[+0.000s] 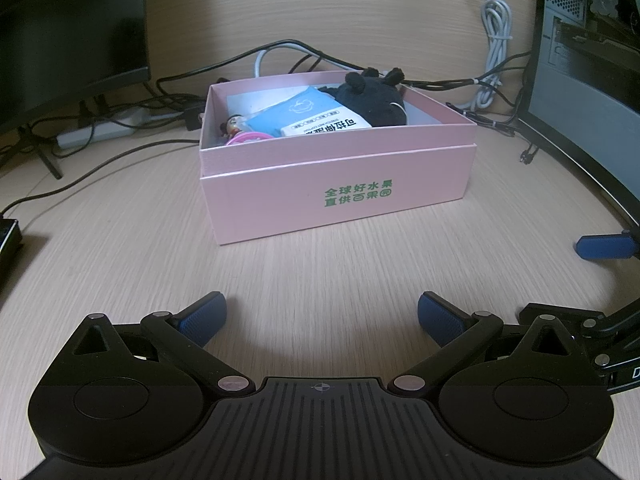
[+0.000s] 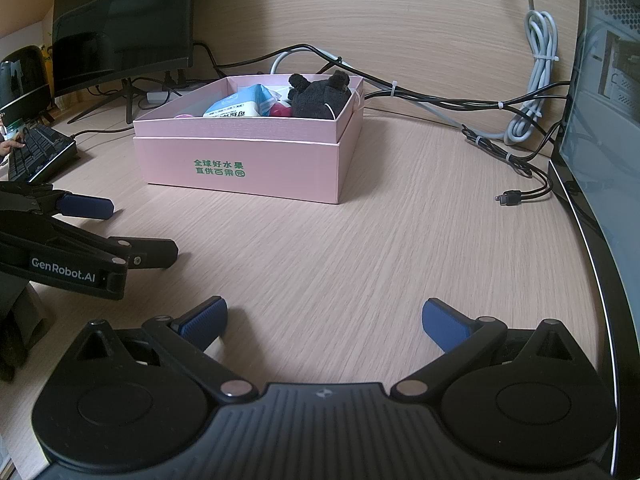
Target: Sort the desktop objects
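Pink box (image 1: 336,168) wall hiding small figure (image 1: 232,125), pink ring (image 1: 248,138) half-seen

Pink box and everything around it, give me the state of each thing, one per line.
pink box: open, no lid on, nested in a wider base
black plush toy: inside the box
blue wipes pack: inside the box, tilted
left gripper: open, empty
right gripper: open, empty
monitor: screen dark
loose cable plug: unplugged, lying on the desk

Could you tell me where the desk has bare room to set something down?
Bare wood lies between both open grippers, left and right, and the pink box; also right of the box toward the loose plug. Behind the box, cables crowd the desk. The box itself is nearly full.
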Demonstrator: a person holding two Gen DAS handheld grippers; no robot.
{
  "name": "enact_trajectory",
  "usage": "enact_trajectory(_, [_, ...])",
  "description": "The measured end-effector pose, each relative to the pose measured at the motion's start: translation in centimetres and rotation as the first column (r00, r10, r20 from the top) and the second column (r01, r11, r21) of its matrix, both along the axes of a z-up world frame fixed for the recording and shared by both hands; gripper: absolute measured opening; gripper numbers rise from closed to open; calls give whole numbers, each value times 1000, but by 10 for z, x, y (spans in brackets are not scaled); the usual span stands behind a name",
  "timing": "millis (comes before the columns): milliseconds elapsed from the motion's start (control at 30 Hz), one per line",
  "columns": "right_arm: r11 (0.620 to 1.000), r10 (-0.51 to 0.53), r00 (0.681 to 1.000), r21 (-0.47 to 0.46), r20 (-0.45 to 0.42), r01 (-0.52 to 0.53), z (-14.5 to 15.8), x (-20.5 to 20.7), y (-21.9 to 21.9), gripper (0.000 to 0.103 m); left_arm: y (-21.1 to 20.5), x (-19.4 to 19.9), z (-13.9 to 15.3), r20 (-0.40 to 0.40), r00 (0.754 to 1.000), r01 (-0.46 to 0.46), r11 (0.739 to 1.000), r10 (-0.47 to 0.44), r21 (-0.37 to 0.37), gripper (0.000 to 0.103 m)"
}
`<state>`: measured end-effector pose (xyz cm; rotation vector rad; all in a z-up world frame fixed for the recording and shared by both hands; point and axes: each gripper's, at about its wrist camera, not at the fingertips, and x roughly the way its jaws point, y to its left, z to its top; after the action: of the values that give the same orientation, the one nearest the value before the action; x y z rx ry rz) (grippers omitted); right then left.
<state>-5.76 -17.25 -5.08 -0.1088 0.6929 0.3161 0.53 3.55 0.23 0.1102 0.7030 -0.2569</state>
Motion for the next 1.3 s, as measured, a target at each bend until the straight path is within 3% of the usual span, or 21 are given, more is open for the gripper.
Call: enact_trajectory(1300, [1000,0,1000,0,0,0,0,0,0,103,-1,0,0,-9,1000,-4,1000,4,6,103])
